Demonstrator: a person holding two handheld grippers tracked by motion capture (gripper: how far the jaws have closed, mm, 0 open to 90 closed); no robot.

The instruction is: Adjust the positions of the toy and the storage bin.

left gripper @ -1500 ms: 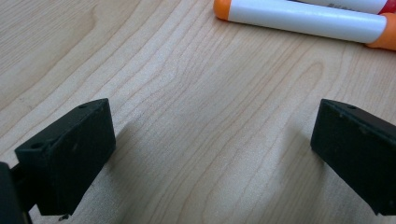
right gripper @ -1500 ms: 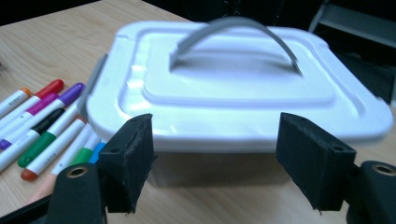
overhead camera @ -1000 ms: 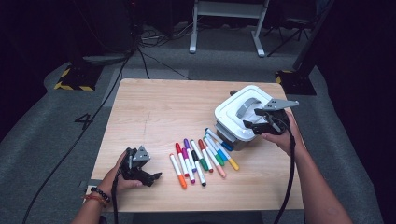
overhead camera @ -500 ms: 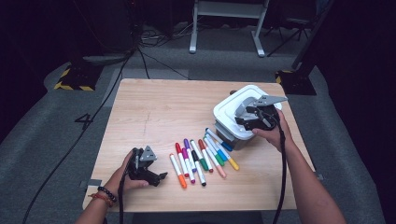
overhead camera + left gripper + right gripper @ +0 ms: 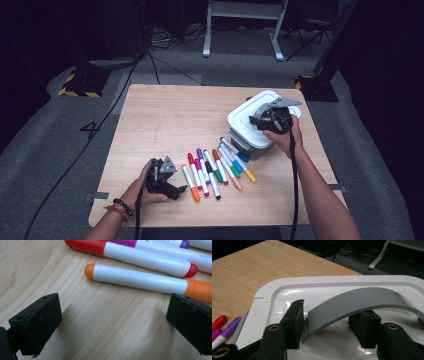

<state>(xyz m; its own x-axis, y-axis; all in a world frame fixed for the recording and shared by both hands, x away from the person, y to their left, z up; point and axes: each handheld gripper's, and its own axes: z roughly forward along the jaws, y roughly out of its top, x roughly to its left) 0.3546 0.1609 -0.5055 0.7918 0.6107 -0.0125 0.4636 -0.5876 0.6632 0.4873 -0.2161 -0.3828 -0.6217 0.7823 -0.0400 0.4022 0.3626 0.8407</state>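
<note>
Item: white lidded box (image 5: 250, 125) at table's (image 5: 165, 115) right edge, grey arched handle (image 5: 362, 302) between the half-closed, closing jaws of right gripper (image 5: 329, 325), not yet pinched; close squarely mid-arch before lifting; left gripper (image 5: 112, 322) spread beside orange marker (image 5: 140, 280)

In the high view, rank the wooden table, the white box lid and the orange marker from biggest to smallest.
1. wooden table, by far the largest.
2. white box lid, under the right hand-held gripper.
3. orange marker, the smallest; it lies nearer the camera than the lid, yet looks clearly smaller.
</note>
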